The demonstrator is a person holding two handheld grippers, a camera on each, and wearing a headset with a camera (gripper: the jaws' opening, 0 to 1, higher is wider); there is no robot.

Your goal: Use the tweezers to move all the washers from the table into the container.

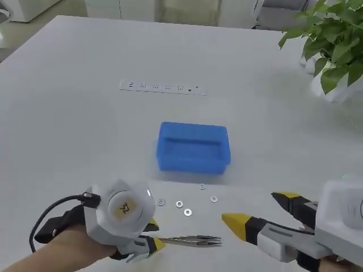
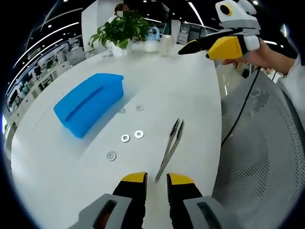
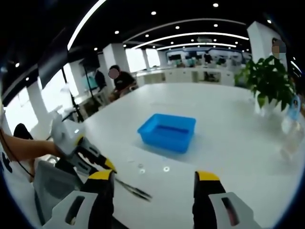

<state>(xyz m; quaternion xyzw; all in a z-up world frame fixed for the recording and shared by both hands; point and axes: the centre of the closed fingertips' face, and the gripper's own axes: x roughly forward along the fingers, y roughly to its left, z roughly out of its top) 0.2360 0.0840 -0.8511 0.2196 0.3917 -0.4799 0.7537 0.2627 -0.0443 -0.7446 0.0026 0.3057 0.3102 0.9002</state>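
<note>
The slim metal tweezers (image 1: 193, 241) lie flat on the white table (image 1: 85, 130), their rear end between the narrowly parted jaws of the left gripper (image 2: 156, 178), not pinched. Five small silver washers (image 1: 179, 204) sit just beyond, near the blue container (image 1: 193, 161). The right gripper (image 1: 249, 207) hovers nearby, gaping wide, empty.

The tweezers (image 1: 195, 241), slim and silvery, lay flat on the white table (image 1: 85, 124), their two arms joined at one end and slightly parted at the other. Five small metal ring washers (image 1: 188, 212) lay flat and scattered, none touching, between the tweezers and the container (image 1: 193, 148). That was a blue, rectangular, open-topped tub standing upright just beyond them.
</note>
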